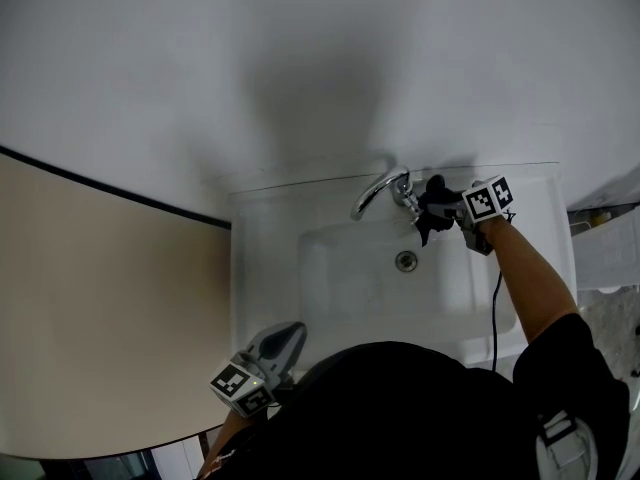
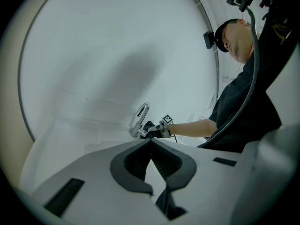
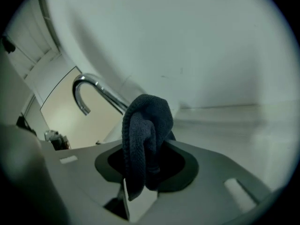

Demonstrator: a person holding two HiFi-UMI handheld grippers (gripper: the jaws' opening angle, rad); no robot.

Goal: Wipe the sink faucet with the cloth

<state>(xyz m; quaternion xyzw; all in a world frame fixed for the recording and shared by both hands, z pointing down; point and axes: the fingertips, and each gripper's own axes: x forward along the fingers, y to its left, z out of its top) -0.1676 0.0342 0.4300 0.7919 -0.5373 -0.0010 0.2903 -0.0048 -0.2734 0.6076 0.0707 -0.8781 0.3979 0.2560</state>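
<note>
A chrome faucet (image 1: 380,190) curves out over the white sink (image 1: 270,268) from its back rim. My right gripper (image 1: 440,211) is shut on a dark blue cloth (image 1: 432,208), which is bunched up right beside the faucet's base. In the right gripper view the cloth (image 3: 145,139) bulges from between the jaws, and the faucet (image 3: 91,92) arches just behind it to the left. My left gripper (image 1: 285,340) is shut and holds nothing, resting at the sink's near left corner. From the left gripper view the faucet (image 2: 140,119) and cloth (image 2: 151,128) are seen far off.
The drain (image 1: 406,261) lies in the basin just below the faucet. A plain white wall (image 1: 300,58) rises behind the sink. A beige panel (image 1: 100,318) stands to the left. A cable (image 1: 494,308) hangs from my right arm over the sink's front.
</note>
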